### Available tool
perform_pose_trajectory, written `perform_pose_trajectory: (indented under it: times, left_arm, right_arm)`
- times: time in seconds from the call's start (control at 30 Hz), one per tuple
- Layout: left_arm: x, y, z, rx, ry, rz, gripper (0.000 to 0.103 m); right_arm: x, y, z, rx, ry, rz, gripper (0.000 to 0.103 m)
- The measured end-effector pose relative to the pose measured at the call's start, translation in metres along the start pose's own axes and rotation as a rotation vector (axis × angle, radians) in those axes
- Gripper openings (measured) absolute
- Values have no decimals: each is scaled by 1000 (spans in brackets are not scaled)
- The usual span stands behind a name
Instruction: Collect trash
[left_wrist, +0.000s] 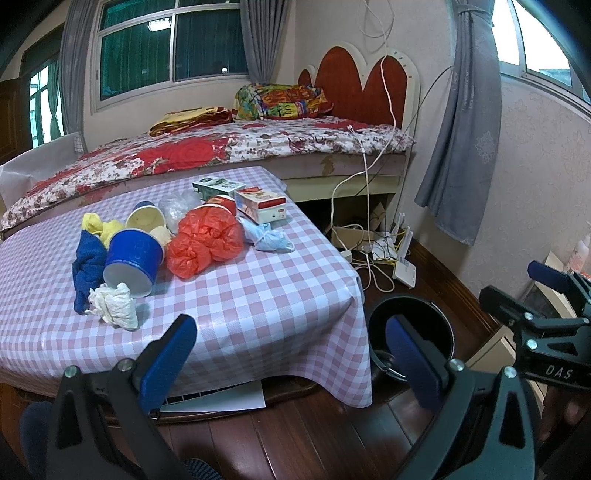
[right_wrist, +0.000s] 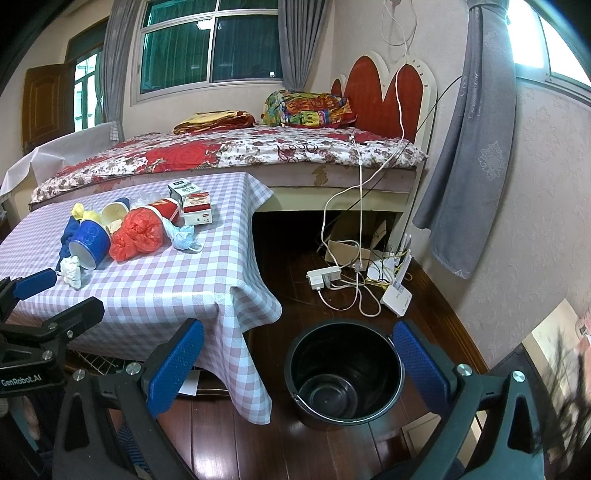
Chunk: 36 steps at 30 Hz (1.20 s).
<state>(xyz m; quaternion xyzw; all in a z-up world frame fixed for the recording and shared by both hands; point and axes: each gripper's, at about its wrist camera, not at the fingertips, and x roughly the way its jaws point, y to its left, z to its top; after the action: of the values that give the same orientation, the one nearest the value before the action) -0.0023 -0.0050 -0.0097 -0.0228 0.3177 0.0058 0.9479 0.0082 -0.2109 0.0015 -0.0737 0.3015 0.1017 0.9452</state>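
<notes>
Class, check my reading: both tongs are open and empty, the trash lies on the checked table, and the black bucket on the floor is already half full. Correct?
Not quite: the right wrist view shows the black bucket empty. The left tongs and right tongs are open and empty; trash lies on the checked table.

Trash (left_wrist: 199, 236) on table (left_wrist: 258, 295), bucket (right_wrist: 343, 373) right.

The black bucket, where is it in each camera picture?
Left wrist view: the black bucket is low and right of centre, on the floor past the table corner, partly hidden behind a blue gripper finger.
Right wrist view: the bucket is low in the middle, fully in sight and empty.
Shared landmark: the hanging corner of the checked tablecloth sits just left of it in both.
</notes>
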Motion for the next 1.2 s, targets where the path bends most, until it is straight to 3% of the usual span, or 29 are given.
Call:
perform_pose_trajectory:
  times: [0.57, 0.97, 1.2]
  left_arm:
    - [0, 2, 0, -2, -3, 5, 103]
    - [3, 26, 1, -86, -7, 5, 103]
    - [20, 54, -6, -120, 24, 61, 103]
  right_arm:
    - [3, 3, -3, -5, 2, 0, 103]
    - [6, 7, -4, -13, 13, 7, 103]
    - [19, 19, 0, -22, 25, 39, 103]
